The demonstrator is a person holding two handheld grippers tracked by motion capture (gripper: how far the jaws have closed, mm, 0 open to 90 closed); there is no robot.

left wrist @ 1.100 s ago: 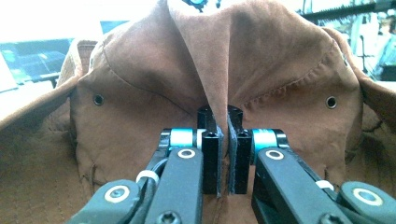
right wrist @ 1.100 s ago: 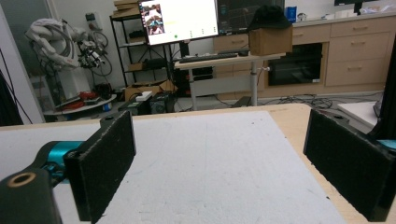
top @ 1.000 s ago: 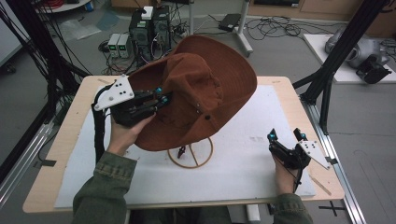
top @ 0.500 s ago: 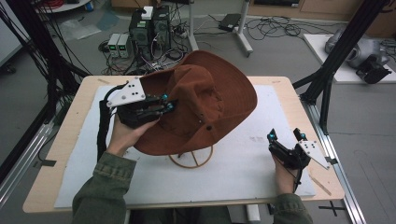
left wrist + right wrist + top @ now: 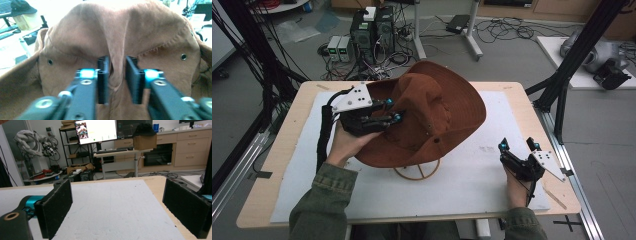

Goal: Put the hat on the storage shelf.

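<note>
The left gripper (image 5: 117, 75) is reaching into the crown of a brown suede hat (image 5: 150, 35), its two black jaws standing close together and pinching a raised fold of the fabric between them. Small metal eyelets (image 5: 183, 56) are showing on either side of the crown, and a stitched seam is running along the right

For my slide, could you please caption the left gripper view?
Left gripper pinching a fold of the brown hat.
</note>
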